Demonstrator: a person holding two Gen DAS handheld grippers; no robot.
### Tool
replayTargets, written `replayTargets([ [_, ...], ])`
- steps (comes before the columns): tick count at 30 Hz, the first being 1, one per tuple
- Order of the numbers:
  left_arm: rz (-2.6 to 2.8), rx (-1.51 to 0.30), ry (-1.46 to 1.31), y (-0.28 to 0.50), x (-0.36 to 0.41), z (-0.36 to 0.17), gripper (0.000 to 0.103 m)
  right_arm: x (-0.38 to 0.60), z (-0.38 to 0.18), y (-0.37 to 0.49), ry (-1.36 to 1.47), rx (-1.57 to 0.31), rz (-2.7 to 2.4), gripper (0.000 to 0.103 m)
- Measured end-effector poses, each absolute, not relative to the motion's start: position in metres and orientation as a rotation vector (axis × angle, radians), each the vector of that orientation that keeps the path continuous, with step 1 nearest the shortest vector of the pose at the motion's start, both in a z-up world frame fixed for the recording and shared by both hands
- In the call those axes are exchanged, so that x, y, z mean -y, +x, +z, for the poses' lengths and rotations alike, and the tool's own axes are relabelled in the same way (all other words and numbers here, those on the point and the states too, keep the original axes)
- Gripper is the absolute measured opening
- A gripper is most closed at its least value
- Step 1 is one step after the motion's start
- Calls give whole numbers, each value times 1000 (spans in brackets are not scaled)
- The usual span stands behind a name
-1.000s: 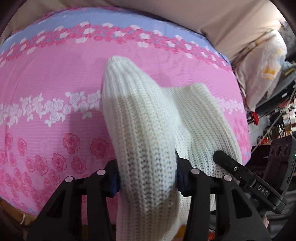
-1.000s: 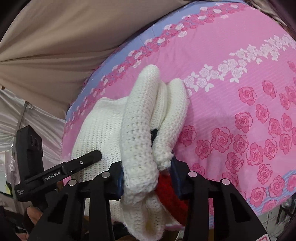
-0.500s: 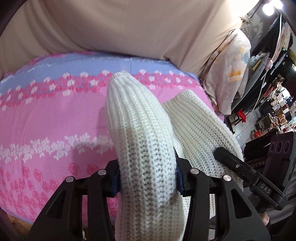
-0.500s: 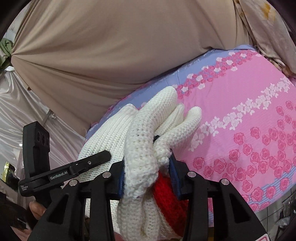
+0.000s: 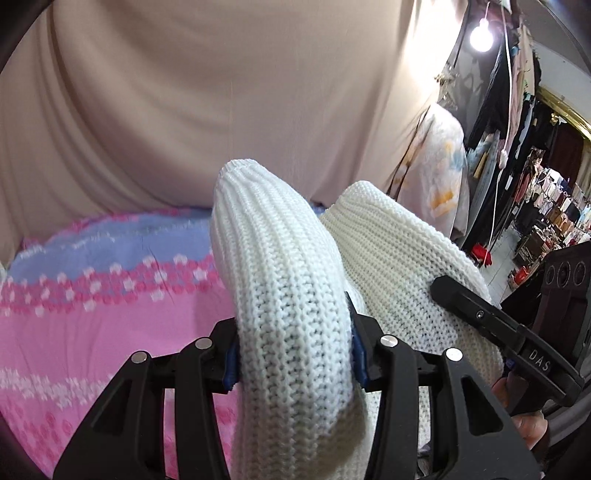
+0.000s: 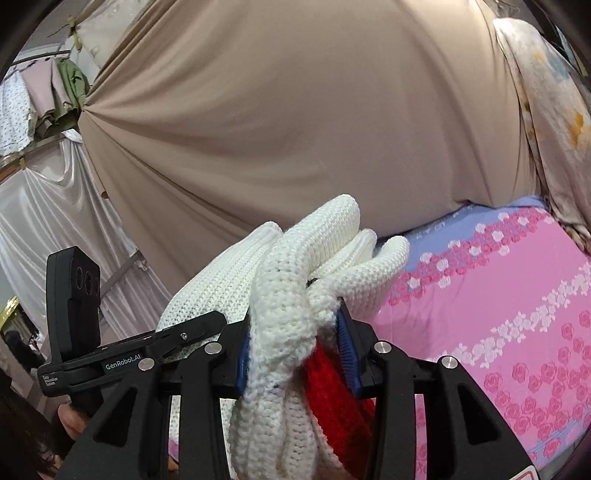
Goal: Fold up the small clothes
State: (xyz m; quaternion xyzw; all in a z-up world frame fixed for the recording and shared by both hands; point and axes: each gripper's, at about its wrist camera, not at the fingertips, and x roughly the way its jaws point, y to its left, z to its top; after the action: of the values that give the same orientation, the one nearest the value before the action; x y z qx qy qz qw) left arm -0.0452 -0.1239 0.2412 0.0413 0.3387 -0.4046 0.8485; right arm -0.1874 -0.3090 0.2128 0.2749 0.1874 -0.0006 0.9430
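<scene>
A small white knitted sweater (image 5: 280,280) with a red part (image 6: 332,391) is held up off the bed by both grippers. My left gripper (image 5: 293,354) is shut on a thick ribbed white fold of it. My right gripper (image 6: 295,350) is shut on a bunch of white folds (image 6: 291,314) with the red knit beside them. The rest of the sweater stretches between the two grippers. Each gripper shows in the other's view, the right (image 5: 517,343) and the left (image 6: 122,354).
A pink bedsheet with roses and a blue band (image 5: 92,314) (image 6: 498,295) lies below. A beige draped cloth (image 6: 295,129) hangs behind the bed. A floral cloth (image 5: 439,173) hangs at the right, with a lit bulb (image 5: 480,35) and clothes racks beyond.
Both grippers have lifted and tilted upward with the sweater still held. The bed has dropped lower in both views and the beige cloth now fills the upper part.
</scene>
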Motion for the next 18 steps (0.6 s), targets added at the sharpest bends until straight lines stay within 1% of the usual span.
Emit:
replayTargets([
  [8, -828, -516, 72, -24, 79, 303, 44, 275, 271, -157, 453, -270, 62, 38],
  [12, -798, -445, 53, -3, 47, 321, 44, 252, 299, -130, 405, -211, 111, 37],
  [14, -776, -445, 47, 16, 31, 318, 45, 244, 302, -112, 417, -212, 137, 37],
  [16, -758, -481, 39, 39, 17, 303, 47, 236, 291, -88, 449, -243, 158, 37],
  [18, -712, -575, 0, 75, -2, 260, 55, 229, 261, -59, 493, -312, 158, 39],
])
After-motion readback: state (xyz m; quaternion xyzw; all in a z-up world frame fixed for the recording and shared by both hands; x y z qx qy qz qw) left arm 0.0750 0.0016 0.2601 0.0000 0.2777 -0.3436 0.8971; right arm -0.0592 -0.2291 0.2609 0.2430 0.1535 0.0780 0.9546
